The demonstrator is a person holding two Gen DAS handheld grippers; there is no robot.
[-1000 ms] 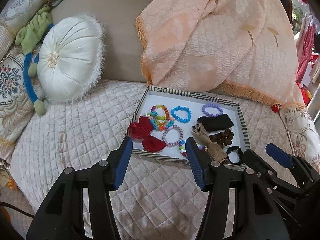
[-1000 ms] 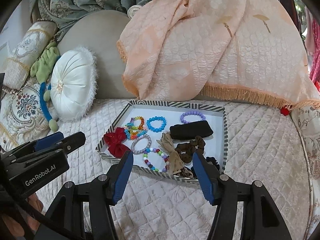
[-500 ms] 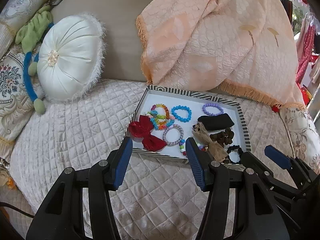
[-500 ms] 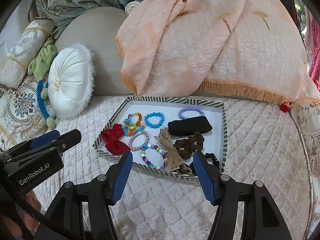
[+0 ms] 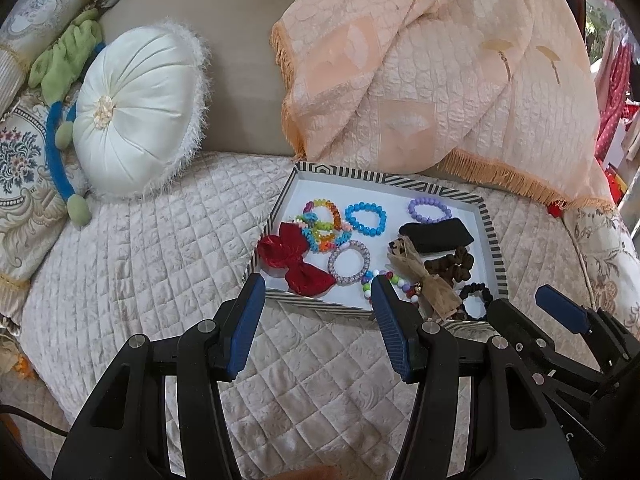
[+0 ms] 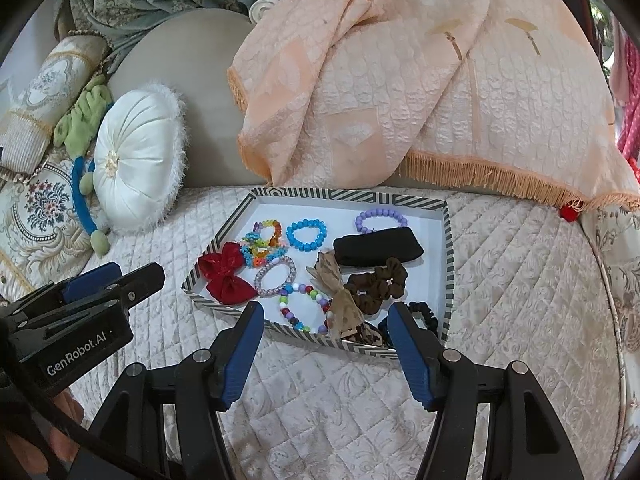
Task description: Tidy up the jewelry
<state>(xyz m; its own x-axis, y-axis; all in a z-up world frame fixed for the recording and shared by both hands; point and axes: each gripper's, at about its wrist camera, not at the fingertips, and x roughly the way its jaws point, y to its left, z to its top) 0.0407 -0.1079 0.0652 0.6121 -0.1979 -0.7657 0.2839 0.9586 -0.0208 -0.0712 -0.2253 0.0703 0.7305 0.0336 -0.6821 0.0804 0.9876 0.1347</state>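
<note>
The tray [image 6: 448,248] on the bed [image 6: 520,280] holds six bead bracelets, two bows, two scrunchies and one black band [image 6: 378,246]. The tray is striped-rimmed and white inside. Left claw [image 5: 318,320] and right claw [image 6: 326,344] both stand apart, empty.

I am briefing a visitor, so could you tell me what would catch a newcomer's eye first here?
Probably the striped tray of bright bracelets and hair ties on the quilted bed, with a red bow at its left corner. Behind it hangs a peach fringed throw; a white round cushion sits to the left.
</note>
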